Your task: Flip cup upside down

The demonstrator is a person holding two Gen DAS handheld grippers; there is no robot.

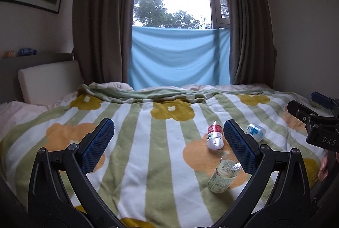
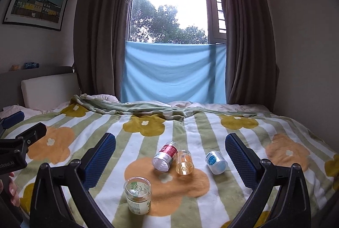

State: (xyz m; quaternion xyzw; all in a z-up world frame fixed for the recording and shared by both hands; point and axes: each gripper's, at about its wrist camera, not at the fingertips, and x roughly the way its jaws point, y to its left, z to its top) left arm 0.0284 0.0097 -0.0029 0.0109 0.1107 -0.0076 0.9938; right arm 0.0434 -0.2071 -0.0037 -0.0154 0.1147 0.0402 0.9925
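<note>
Several clear plastic cups sit on the flowered blanket (image 2: pixel 190 134). The green-labelled cup (image 2: pixel 138 196) stands base up, nearest me; in the left wrist view (image 1: pixel 223 174) it looks tilted. The red-labelled cup (image 2: pixel 166 155) (image 1: pixel 214 135), the amber cup (image 2: pixel 184 162) and the blue-labelled cup (image 2: pixel 215 161) (image 1: pixel 256 132) lie on their sides. My left gripper (image 1: pixel 168 143) is open and empty, hovering left of the cups. My right gripper (image 2: pixel 170 157) is open and empty above the cups.
The bed fills the foreground, with a white headboard cushion (image 2: pixel 49 88) on the left. Brown curtains (image 2: pixel 95 37) and a blue cloth (image 2: pixel 173 71) hang at the window behind. The blanket (image 1: pixel 148 143) has bare room left of the cups.
</note>
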